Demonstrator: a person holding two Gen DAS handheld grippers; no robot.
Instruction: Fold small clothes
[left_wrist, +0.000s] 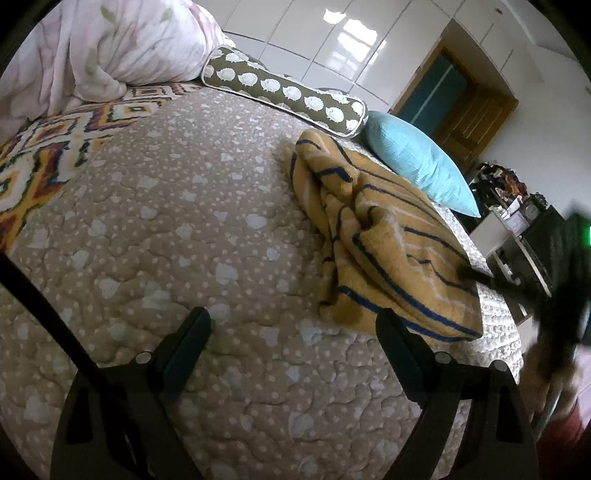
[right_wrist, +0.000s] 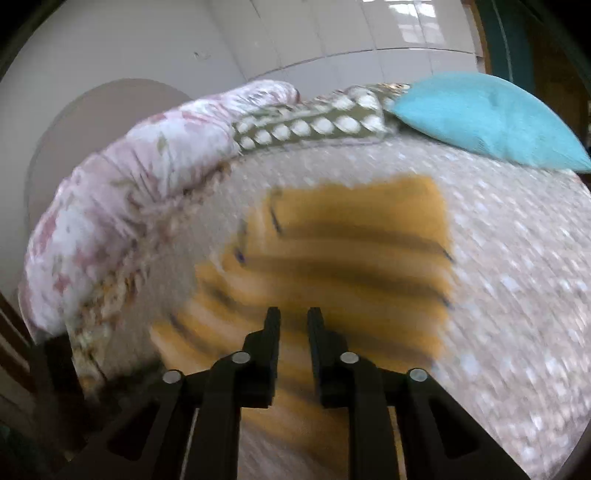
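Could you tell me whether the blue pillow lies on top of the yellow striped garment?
No, the blue pillow lies behind the yellow striped garment.

A small mustard-yellow garment with thin dark blue and pale stripes lies crumpled and partly folded, right of centre in the left wrist view. In the blurred right wrist view it fills the centre, roughly rectangular.
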